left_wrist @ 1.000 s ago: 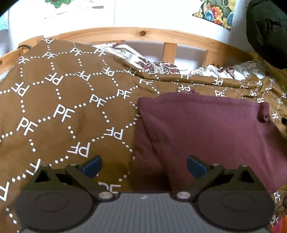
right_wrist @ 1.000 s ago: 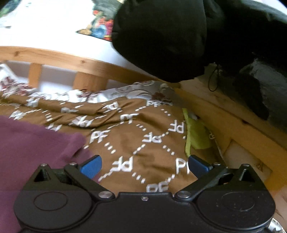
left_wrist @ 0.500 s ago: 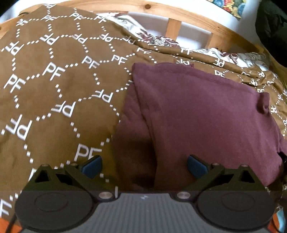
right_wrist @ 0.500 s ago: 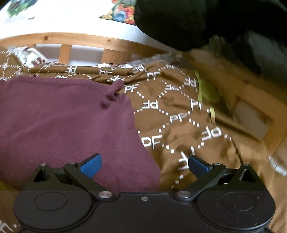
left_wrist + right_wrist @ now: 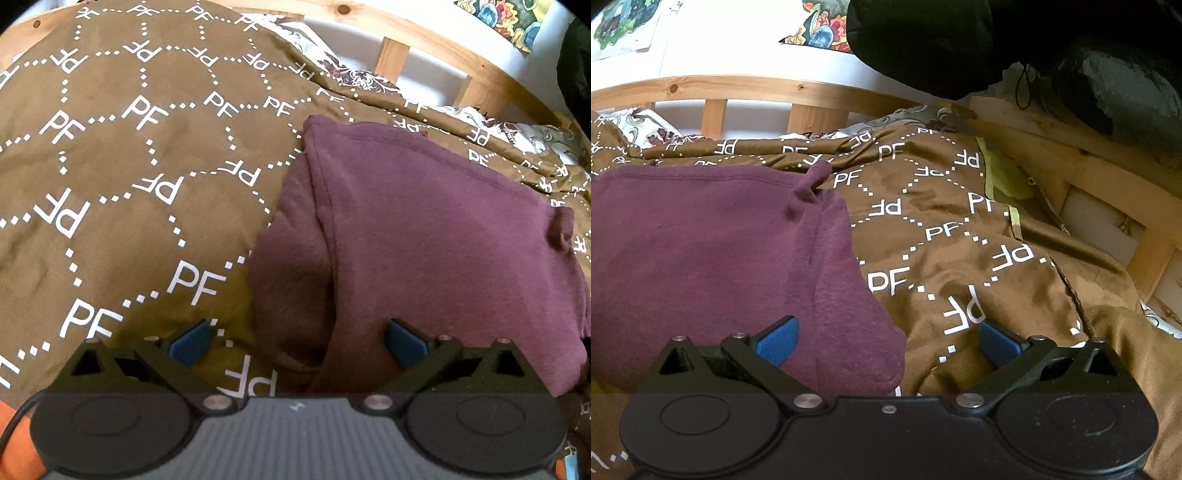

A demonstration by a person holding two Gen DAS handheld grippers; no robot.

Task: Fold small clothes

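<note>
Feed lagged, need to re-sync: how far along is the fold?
Done: the maroon garment lies on the brown PF blanket, one side apparently folded over. In hand: nothing; the left gripper and right gripper are open over its near corners. Left: grasping and further folds.

The only words to read are the white letters "PF" on the brown blanket [image 5: 140,177] that covers the bed. They are printed again and again, each pair sitting inside a shape made of white dotted lines. Some pairs stand the right way up, some are turned sideways or upside down. The right wrist view shows the same brown blanket [image 5: 960,236] with the same "PF" letters. The purple cloth [image 5: 443,236] has no letters on it. The colourful pictures [image 5: 820,29] on the wall show nothing that can be read
</note>
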